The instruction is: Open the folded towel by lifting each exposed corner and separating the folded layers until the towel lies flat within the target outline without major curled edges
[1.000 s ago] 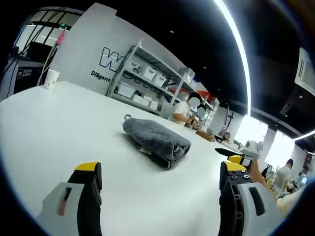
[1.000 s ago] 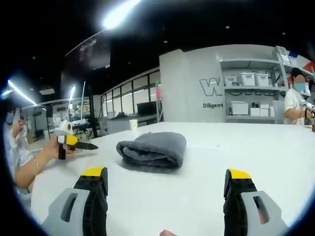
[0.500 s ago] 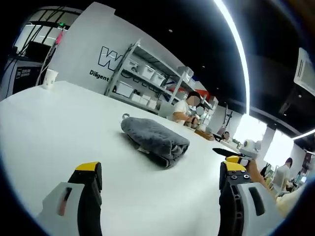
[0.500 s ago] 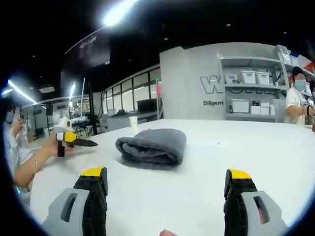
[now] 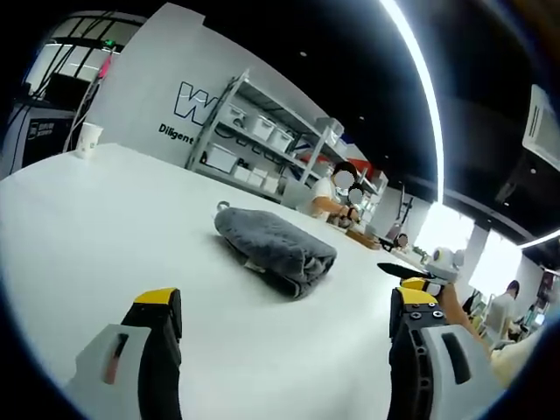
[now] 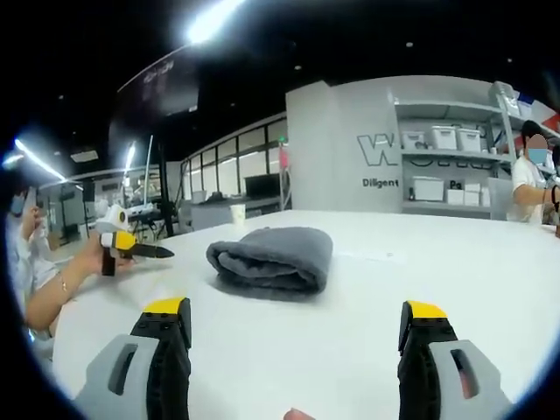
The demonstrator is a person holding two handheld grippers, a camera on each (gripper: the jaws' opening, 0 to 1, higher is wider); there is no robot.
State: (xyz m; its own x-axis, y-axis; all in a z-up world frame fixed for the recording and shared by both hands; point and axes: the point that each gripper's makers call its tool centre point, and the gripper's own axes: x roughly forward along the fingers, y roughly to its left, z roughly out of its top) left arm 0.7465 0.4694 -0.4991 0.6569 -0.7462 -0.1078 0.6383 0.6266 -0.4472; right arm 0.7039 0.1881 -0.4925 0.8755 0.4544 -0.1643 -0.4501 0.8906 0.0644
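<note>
A grey towel [image 5: 276, 248], folded into a thick bundle, lies on the white table [image 5: 105, 227] a short way ahead of my left gripper [image 5: 284, 317]. The left gripper is open, with nothing between its yellow-tipped fingers [image 5: 158, 304]. In the right gripper view the same towel [image 6: 273, 260] rests with its rolled fold facing me, ahead of my right gripper [image 6: 295, 319], which is also open and holds nothing. Each gripper sits low over the table, apart from the towel. A hand holds the other gripper at the edge of each view: the right gripper [image 5: 411, 276] and the left gripper [image 6: 131, 249].
A paper cup [image 5: 89, 140] stands at the table's far side, also in the right gripper view [image 6: 237, 215]. Shelves with white bins [image 6: 442, 166] line the back wall. People sit beyond the table's far end [image 5: 337, 197]. A small loop [image 5: 225, 207] lies behind the towel.
Both views have shifted only slightly with the hands. The towel lies as before and both grippers stay open.
</note>
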